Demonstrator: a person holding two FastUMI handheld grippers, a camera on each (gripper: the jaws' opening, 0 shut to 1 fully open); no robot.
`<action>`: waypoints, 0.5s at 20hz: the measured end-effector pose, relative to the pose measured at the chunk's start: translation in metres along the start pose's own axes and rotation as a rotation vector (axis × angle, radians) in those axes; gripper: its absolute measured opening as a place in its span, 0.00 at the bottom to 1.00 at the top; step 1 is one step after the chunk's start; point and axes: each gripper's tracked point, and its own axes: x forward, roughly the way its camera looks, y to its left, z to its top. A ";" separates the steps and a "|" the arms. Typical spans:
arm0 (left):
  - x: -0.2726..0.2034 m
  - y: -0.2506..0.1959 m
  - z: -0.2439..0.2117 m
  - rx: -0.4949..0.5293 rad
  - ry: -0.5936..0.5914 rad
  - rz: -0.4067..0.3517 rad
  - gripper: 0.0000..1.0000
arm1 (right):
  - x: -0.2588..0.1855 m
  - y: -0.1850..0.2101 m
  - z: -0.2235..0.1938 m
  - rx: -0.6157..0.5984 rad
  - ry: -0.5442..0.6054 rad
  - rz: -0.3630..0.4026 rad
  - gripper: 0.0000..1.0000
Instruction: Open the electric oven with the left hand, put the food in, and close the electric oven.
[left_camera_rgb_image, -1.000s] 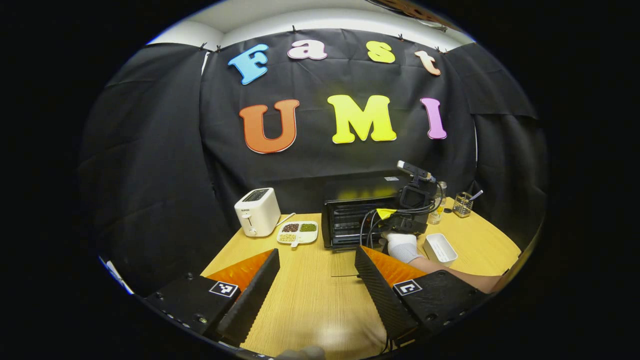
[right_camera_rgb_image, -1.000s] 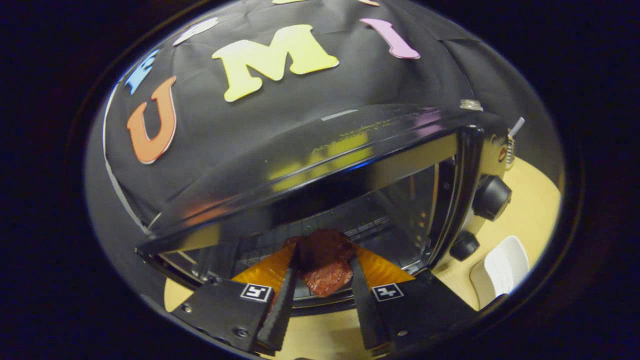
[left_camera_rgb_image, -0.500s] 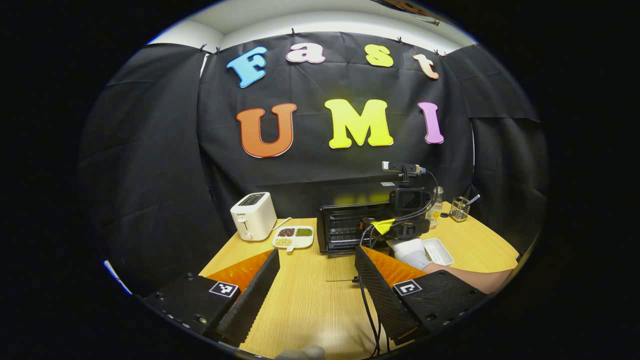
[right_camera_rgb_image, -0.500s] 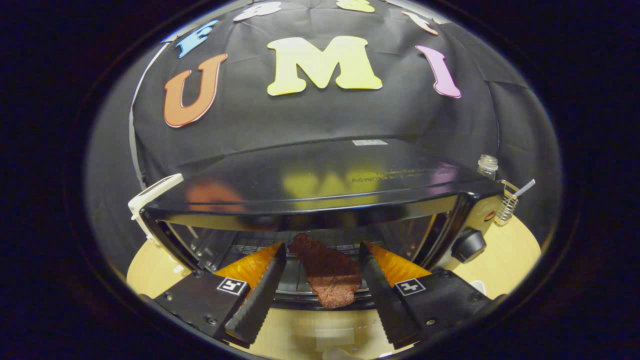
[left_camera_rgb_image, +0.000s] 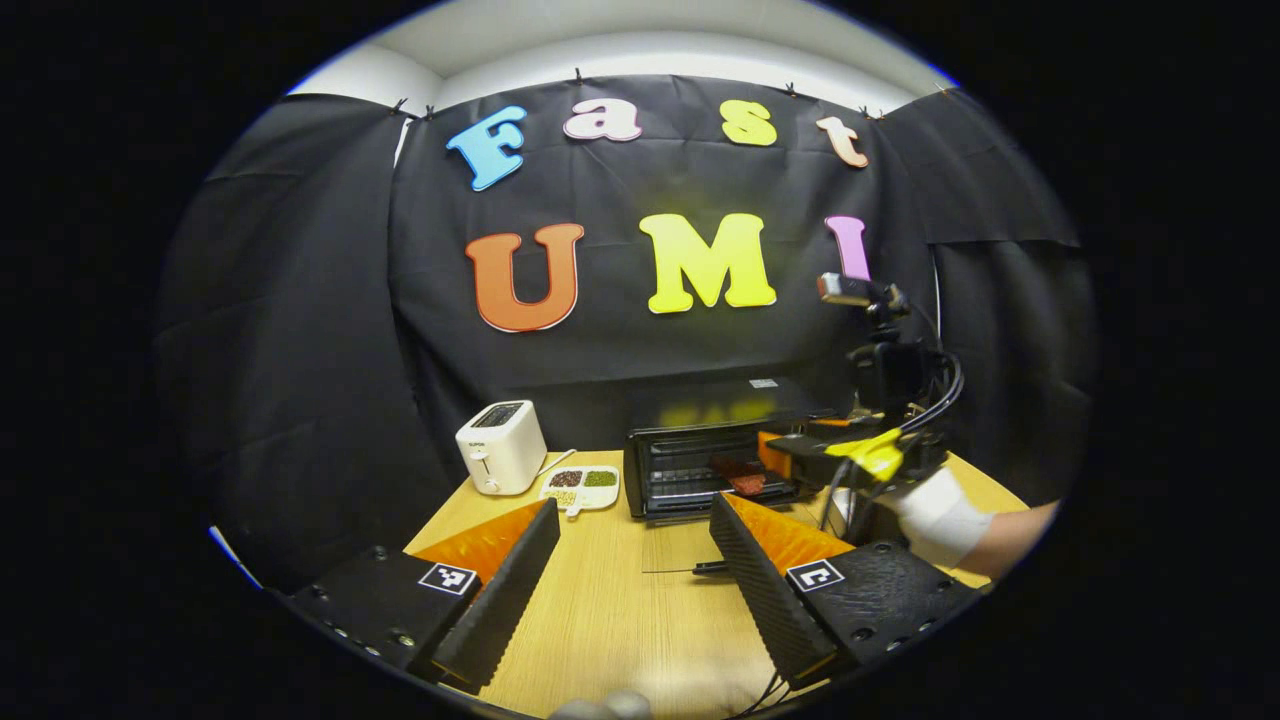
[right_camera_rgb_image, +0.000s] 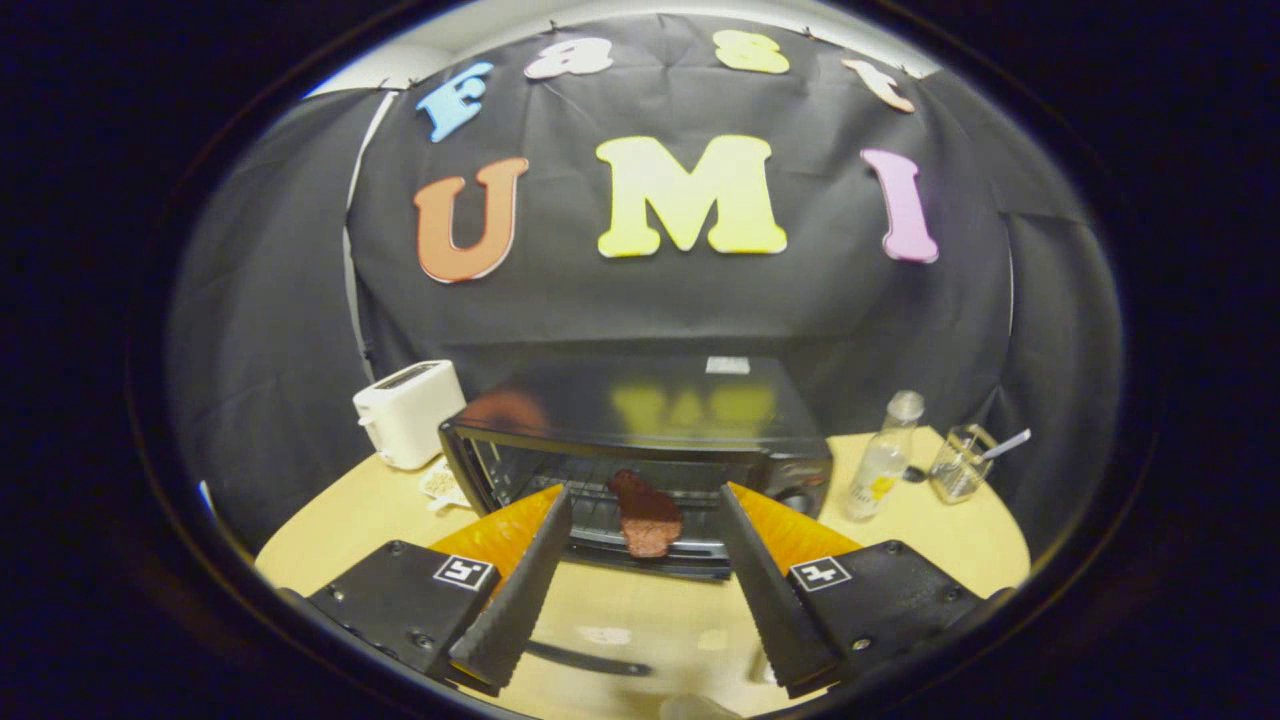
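Electric oven (right_camera_rgb_image: 640, 450) stands at the back of the wooden table (left_camera_rgb_image: 610, 610), at 12 o'clock in the right gripper view. Its door (right_camera_rgb_image: 610, 640) is dropped flat toward the viewer; the handle shows as a dark bar near 6 o'clock in that view.

Food (right_camera_rgb_image: 645, 512), 1 reddish-brown slab, lies on the oven rack. Its near end sits at the front lip of the rack and appears to overhang slightly; this cannot be confirmed.

Right gripper (right_camera_rgb_image: 640, 570): fingers spread wide, nothing between them, held clear in front of the oven opening. In the left gripper view it appears at 3 o'clock, carried by a gloved hand (left_camera_rgb_image: 935, 515).

Left gripper (left_camera_rgb_image: 625, 570): fingers spread wide, holding nothing, well apart from the oven, above the near table.

Assessment: opening and loading look complete; closing the door remains.

Risks:
1. Food near the rack's front edge. If it overhangs, the rising door could pinch it or push it off.
2. A cable (left_camera_rgb_image: 690, 568) lies on the table in front of the oven, near the lowered door. It could snag the gripper that reaches for the handle.
3. The door lies flat and low. A lift with poor purchase under the handle could slip, letting the door fall back.
4. Toaster (left_camera_rgb_image: 500, 447) and divided dish (left_camera_rgb_image: 582, 484) stand just beside the oven at 9 o'clock; a wide approach from that side could knock them.
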 end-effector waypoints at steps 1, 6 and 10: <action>-0.001 -0.004 0.002 -0.004 -0.009 -0.009 0.97 | -0.023 -0.009 0.012 -0.026 -0.024 0.008 0.93; 0.002 -0.030 0.008 -0.013 -0.031 0.012 0.96 | -0.134 -0.085 0.045 -0.031 -0.101 -0.026 1.00; 0.011 -0.068 -0.011 0.015 -0.012 0.035 0.97 | -0.201 -0.164 0.046 -0.048 -0.109 -0.069 1.00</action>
